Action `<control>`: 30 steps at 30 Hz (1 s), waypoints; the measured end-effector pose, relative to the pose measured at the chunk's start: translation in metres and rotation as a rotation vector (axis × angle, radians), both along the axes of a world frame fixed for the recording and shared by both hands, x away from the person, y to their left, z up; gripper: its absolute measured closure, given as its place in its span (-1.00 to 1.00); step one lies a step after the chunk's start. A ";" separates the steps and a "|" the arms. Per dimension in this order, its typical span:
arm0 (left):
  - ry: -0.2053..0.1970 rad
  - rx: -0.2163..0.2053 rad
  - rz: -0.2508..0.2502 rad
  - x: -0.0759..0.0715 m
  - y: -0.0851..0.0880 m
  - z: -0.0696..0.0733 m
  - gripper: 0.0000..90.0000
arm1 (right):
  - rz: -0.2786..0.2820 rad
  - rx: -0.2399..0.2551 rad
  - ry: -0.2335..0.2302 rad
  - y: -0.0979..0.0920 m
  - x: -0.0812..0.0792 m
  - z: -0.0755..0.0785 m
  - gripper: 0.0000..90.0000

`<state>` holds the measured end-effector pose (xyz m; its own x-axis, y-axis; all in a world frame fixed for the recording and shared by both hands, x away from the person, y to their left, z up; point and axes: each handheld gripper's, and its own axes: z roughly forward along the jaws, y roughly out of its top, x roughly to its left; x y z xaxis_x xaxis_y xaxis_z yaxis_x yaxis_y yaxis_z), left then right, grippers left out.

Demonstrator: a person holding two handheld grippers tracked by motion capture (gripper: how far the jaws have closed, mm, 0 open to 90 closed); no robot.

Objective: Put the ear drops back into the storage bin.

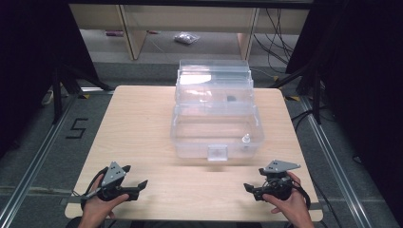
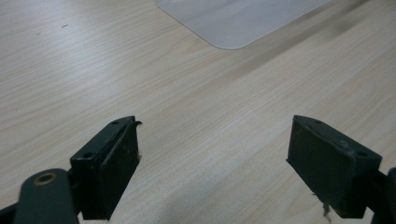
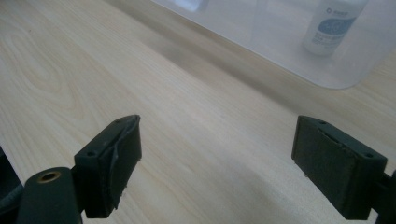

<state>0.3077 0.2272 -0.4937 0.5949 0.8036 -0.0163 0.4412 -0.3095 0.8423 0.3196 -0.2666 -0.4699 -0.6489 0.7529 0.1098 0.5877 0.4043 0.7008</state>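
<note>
Left gripper: black two-jaw tool with grey three-cornered top plate, held in hand at near-left of clear plastic storage box; jaws spread wide, nothing between; flat matte pads with slightly frayed edges, above bare wood.

Right gripper: same build, held at near-right of box, well apart from it; jaws likewise parted and empty; block-shaped pads, matte black.

Clear plastic storage box: transparent, rectangular, rounded corners, hinged lid raised at far side with stepped tray tier behind; square translucent latch tab on near wall; standing at middle of table, toward far edge.

Small white bottle: cylindrical, pale printed label, upright inside box at its near-right corner; seen through wall in right gripper view.

Small dark item: in upper tray tier of box; too small to identify.

Table: light wood-grain laminate, smooth, rounded corners, beneath box and both grippers.
</note>
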 end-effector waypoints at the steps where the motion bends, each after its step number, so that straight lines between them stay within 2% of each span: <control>1: 0.001 0.001 -0.001 0.000 0.000 0.000 -0.64 | 0.008 -0.007 -0.016 -0.001 0.000 0.000 -0.63; 2: 0.000 0.001 -0.001 0.000 0.000 0.000 -0.64 | -0.002 -0.002 -0.002 -0.001 -0.001 -0.001 -0.63; 5: 0.000 0.001 -0.002 0.000 0.000 0.000 -0.64 | 0.008 -0.006 -0.017 -0.004 -0.002 -0.003 -0.63; 6: 0.001 0.002 -0.002 0.000 0.000 0.000 -0.64 | 0.002 0.001 -0.003 -0.004 -0.003 -0.003 -0.63; 7: 0.001 0.003 -0.002 0.000 0.000 0.000 -0.64 | 0.001 -0.009 -0.011 -0.005 -0.003 -0.004 -0.63; 8: 0.001 0.004 -0.003 0.000 0.000 0.000 -0.64 | -0.005 0.003 0.008 -0.005 -0.004 -0.005 -0.63; 9: 0.001 0.003 -0.003 0.000 0.000 0.000 -0.64 | -0.006 -0.011 -0.010 -0.005 -0.004 -0.006 -0.63; 13: 0.002 0.004 -0.003 0.000 0.000 0.000 -0.64 | -0.005 -0.025 -0.010 -0.006 -0.004 -0.008 -0.63; 17: 0.002 0.004 -0.004 0.000 0.000 0.000 -0.64 | -0.015 -0.022 0.010 -0.006 -0.004 -0.009 -0.63; 18: 0.001 0.003 -0.003 0.000 0.000 0.000 -0.64 | -0.011 -0.029 0.003 -0.006 -0.004 -0.010 -0.63; 22: 0.002 0.007 -0.006 0.000 -0.001 0.000 -0.64 | -0.007 -0.045 0.023 -0.006 -0.002 -0.013 -0.63; 25: 0.003 0.006 -0.006 0.000 -0.001 0.000 -0.64 | -0.004 -0.049 0.013 -0.007 0.000 -0.017 -0.63; 26: 0.004 0.006 -0.006 0.000 -0.001 0.000 -0.64 | -0.010 -0.048 0.033 -0.007 0.000 -0.016 -0.63; 27: 0.004 0.006 -0.006 0.000 -0.001 0.000 -0.64 | -0.010 -0.048 0.033 -0.007 0.000 -0.016 -0.63; 28: 0.004 0.006 -0.005 0.000 -0.001 0.000 -0.64 | -0.015 -0.033 0.009 -0.006 0.001 -0.020 -0.63; 30: 0.004 0.006 -0.006 0.000 -0.001 0.000 -0.64 | -0.002 -0.055 0.033 -0.006 0.000 -0.017 -0.63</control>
